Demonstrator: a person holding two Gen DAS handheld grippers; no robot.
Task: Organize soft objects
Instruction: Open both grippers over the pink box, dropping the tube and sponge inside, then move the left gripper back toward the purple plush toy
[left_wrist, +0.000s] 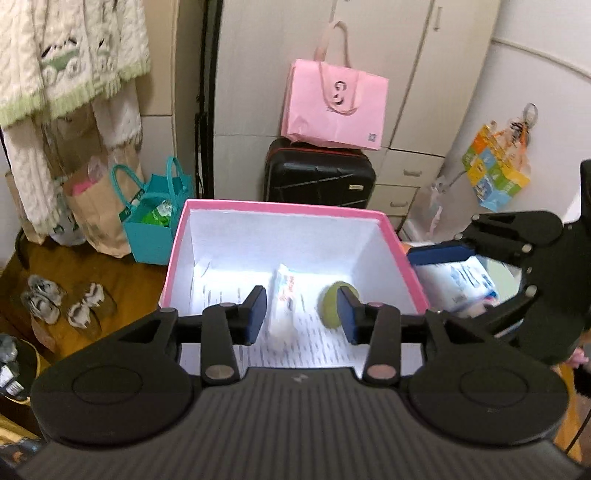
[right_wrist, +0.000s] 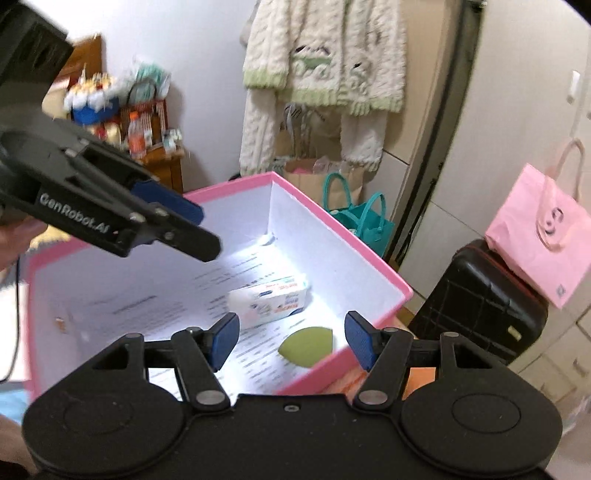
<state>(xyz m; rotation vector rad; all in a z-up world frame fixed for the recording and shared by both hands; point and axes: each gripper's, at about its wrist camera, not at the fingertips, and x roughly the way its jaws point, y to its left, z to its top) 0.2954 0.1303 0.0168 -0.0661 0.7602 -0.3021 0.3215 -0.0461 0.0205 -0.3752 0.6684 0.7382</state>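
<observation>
well, over on the far left of my left wrist view a cream knit sweater (left_wrist: 70, 55) with green trim hangs on the wall, and below it a brown paper bag (left_wrist: 99, 218) stands just beside a teal tote (left_wrist: 155, 225). my left gripper (left_wrist: 302, 314) hangs above the pink box (left_wrist: 280, 207), its blue pads spread apart with nothing between them. inside the box, on a printed sheet whose lines are too blurred to read, a white tissue pack (left_wrist: 286, 302) lies beside a green sponge (left_wrist: 334, 304); the red lettering on the pack is not legible. behind the box a black suitcase (left_wrist: 319, 173) carries a pink paper bag (left_wrist: 332, 107) with a pale looped logo. at the right, my right gripper (left_wrist: 480, 269) sits just outside the box wall, and from here i cannot tell how its jaws stand.

in my right wrist view, the left gripper (right_wrist: 184, 225) shows at the left with "GenRobot.AI" in white on its side. the tissue pack (right_wrist: 267, 302) lies mid-box, the green sponge (right_wrist: 304, 347) near the closer pink wall. my right gripper (right_wrist: 291, 341) hovers over them, fingers wide apart and empty. the pink paper bag (right_wrist: 543, 240) sits far right.
</observation>
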